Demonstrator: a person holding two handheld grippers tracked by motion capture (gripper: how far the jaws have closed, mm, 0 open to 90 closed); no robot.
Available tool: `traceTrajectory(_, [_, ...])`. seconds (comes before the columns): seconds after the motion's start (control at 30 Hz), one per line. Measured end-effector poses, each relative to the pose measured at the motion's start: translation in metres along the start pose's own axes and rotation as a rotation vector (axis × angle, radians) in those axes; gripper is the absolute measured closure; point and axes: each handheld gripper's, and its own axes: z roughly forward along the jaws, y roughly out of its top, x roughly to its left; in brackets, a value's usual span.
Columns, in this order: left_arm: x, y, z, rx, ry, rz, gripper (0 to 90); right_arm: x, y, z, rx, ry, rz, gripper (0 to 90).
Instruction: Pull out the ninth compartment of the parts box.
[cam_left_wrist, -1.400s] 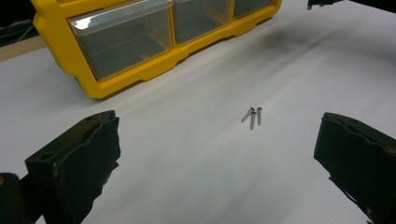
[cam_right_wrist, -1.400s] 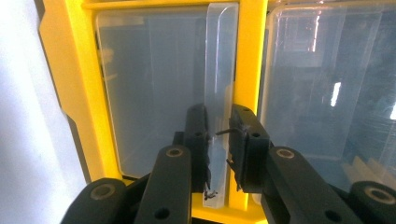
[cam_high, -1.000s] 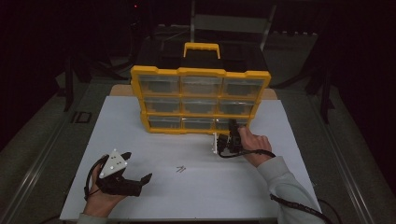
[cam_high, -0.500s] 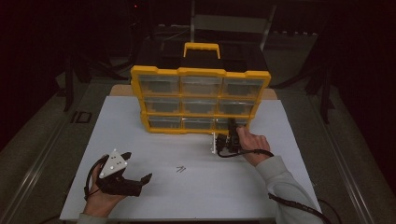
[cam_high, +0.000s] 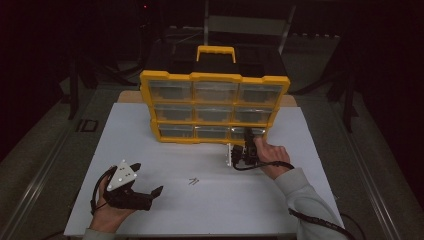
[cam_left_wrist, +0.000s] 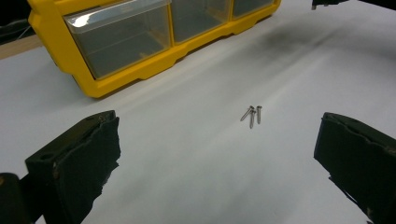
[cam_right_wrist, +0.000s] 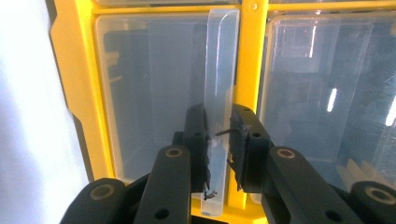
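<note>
The clear drawer handle on the bottom-right drawer of the yellow organizer sits between the jaws of the right gripper, which are clamped on it. Compared with a second ago, that gripper and hand have barely shifted. The organizer stands upright at the far side of the white desk. Three small screws lie loose mid-desk. The left gripper rests near the front-left, jaws wide apart, unmoved
</note>
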Motion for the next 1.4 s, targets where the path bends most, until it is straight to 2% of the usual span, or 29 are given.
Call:
traceTrajectory(0.33, [0.0003, -0.0002, -0.0002, 0.000, 0.001, -0.001, 1.0, -0.0026, 0.0000, 0.0059, 0.004, 0.017, 0.012, 75.1])
traceTrajectory(0.63, [0.0002, -0.0001, -0.0004, -0.001, 0.001, -0.001, 1.0, 0.0001, -0.0004, 0.0063, 0.004, -0.004, -0.002, 76.4])
traceTrajectory(0.97, [0.0003, -0.0001, -0.0004, -0.002, 0.001, -0.002, 1.0, 0.0012, -0.0025, -0.0010, -0.010, -0.003, -0.003, 76.8])
traceTrajectory(1.07, [0.0004, -0.0002, -0.0001, -0.001, 0.001, -0.003, 1.0, 0.0002, -0.0028, -0.0009, -0.013, 0.004, 0.001, 75.0])
traceTrajectory(1.17, [0.0005, -0.0004, 0.0000, -0.001, 0.001, -0.004, 1.0, -0.0004, -0.0039, 0.0030, -0.004, 0.017, 0.013, 69.3])
traceTrajectory(1.27, [0.0009, -0.0005, -0.0003, -0.001, 0.001, -0.004, 1.0, 0.0013, -0.0048, 0.0052, -0.002, 0.021, 0.008, 68.5])
traceTrajectory(1.37, [0.0007, -0.0006, 0.0000, -0.001, 0.001, -0.005, 1.0, 0.0019, -0.0046, 0.0052, -0.001, 0.013, 0.001, 71.4])
traceTrajectory(1.4, [0.0006, -0.0005, 0.0001, 0.001, 0.001, -0.004, 1.0, 0.0002, -0.0046, 0.0051, -0.001, 0.013, 0.002, 75.7])
